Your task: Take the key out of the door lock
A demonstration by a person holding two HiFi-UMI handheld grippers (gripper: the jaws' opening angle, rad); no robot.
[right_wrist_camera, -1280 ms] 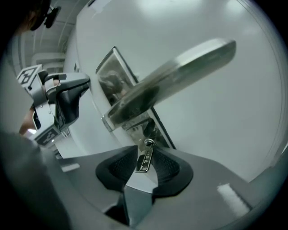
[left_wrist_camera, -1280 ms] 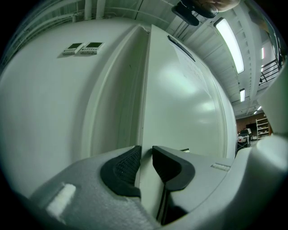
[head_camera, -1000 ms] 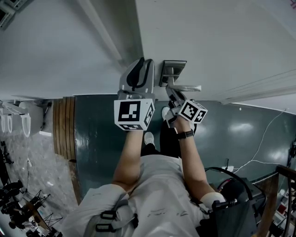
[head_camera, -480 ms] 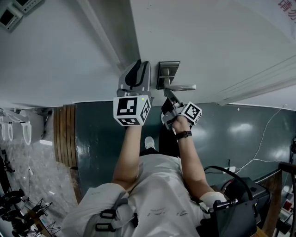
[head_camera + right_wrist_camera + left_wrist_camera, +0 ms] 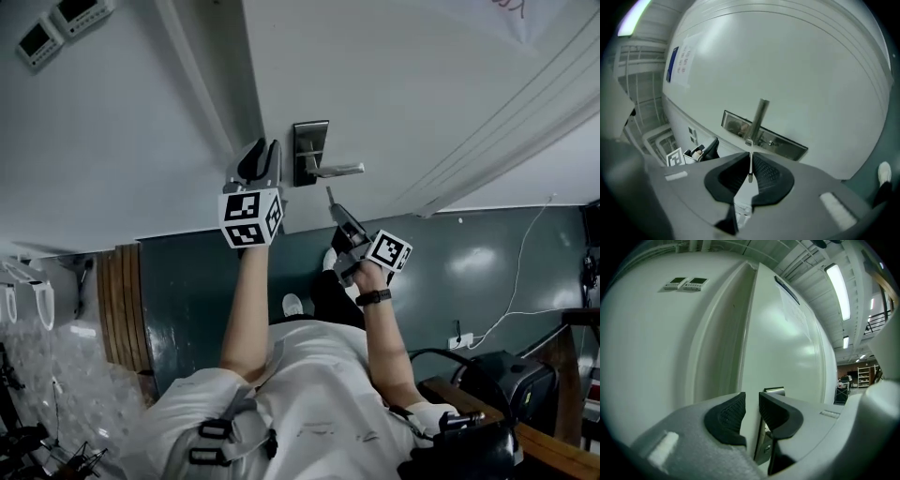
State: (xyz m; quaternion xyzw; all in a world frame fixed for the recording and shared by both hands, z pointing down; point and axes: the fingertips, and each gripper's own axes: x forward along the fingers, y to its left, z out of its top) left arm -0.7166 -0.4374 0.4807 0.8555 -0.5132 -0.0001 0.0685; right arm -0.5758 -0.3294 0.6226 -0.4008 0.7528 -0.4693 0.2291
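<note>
In the head view the silver lock plate (image 5: 307, 148) and its lever handle (image 5: 336, 170) sit on the white door (image 5: 394, 84). My right gripper (image 5: 341, 214) hangs just below and right of the plate, shut on the thin metal key (image 5: 329, 197), whose blade stands clear of the lock. The right gripper view shows the key (image 5: 750, 169) edge-on between the pads of the right gripper (image 5: 750, 164), with the handle (image 5: 758, 119) and plate (image 5: 785, 143) beyond. My left gripper (image 5: 258, 152) is at the door's edge, open, its pads (image 5: 731, 416) apart, the plate (image 5: 773, 391) showing past them.
Two wall control panels (image 5: 56, 28) hang left of the door frame (image 5: 211, 84). The floor (image 5: 450, 272) carries a white cable (image 5: 525, 272). A wooden strip (image 5: 122, 291) runs at the left and dark equipment (image 5: 497, 384) stands at the lower right. The person's shoes (image 5: 300, 305) are below the grippers.
My right gripper has drawn back from under the lever handle, down and right, and the key has come out with it. The left gripper stays at the door's edge.
</note>
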